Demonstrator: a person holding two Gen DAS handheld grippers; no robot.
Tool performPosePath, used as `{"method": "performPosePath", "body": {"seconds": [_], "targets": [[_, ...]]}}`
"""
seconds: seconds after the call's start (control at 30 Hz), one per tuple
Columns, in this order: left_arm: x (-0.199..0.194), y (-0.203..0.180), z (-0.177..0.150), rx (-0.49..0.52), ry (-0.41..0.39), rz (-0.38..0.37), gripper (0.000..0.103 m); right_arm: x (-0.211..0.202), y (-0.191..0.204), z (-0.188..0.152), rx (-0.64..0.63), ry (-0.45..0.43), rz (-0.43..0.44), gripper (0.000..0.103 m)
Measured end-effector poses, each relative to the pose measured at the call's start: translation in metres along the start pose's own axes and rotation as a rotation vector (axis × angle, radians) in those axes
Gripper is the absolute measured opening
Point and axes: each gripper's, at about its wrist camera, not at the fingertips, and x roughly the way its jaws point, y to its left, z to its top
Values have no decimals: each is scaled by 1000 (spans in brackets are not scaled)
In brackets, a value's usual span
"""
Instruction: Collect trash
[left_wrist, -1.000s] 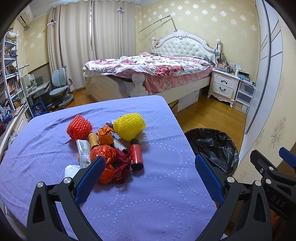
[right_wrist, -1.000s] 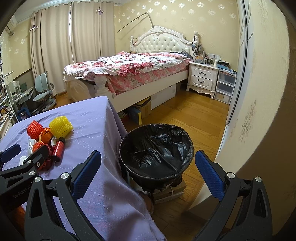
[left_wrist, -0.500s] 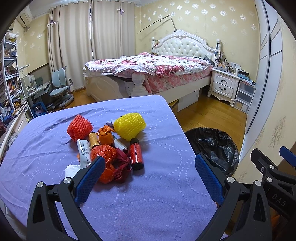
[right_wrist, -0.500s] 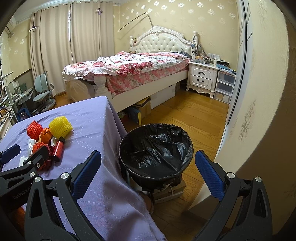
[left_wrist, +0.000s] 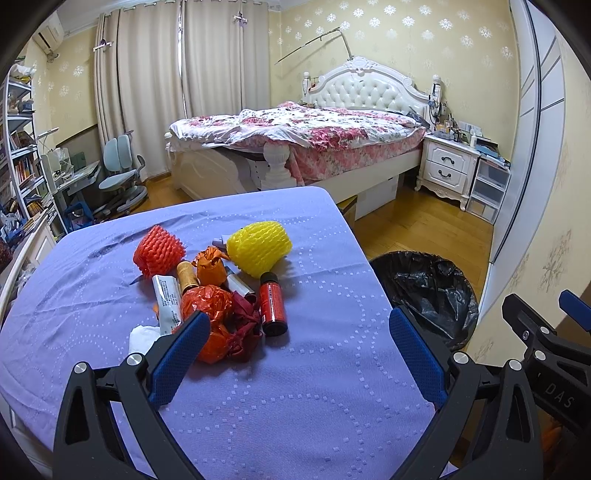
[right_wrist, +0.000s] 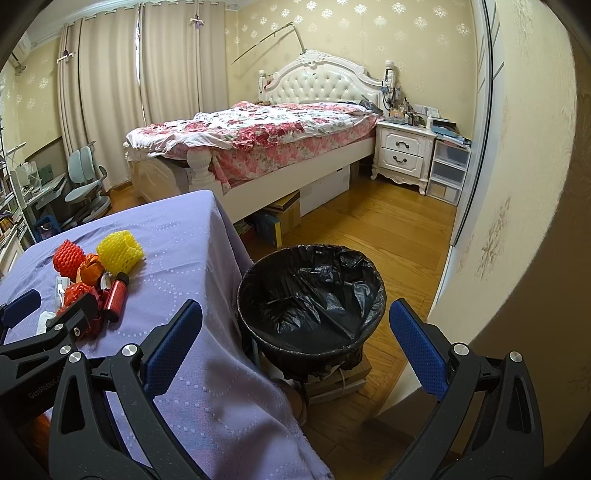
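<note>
Since both grippers are spread wide and empty, take the left gripper (left_wrist: 299, 343) to the red bottle (left_wrist: 272, 302) at the trash pile's right edge, mid-table, pinch across its body, then carry it past the table's right edge to the black-lined bin (right_wrist: 310, 291) under the right gripper (right_wrist: 295, 339).

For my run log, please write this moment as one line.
left gripper: open, empty | right gripper: open, empty | trash pile: on table | bin: holds no trash
</note>
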Motion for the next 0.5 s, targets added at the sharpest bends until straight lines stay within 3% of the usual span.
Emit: {"method": "performPosePath", "body": {"seconds": [0.5], "targets": [[1,0,1,2,3,-1,97,2,3,2,2,2,0,99]]}}
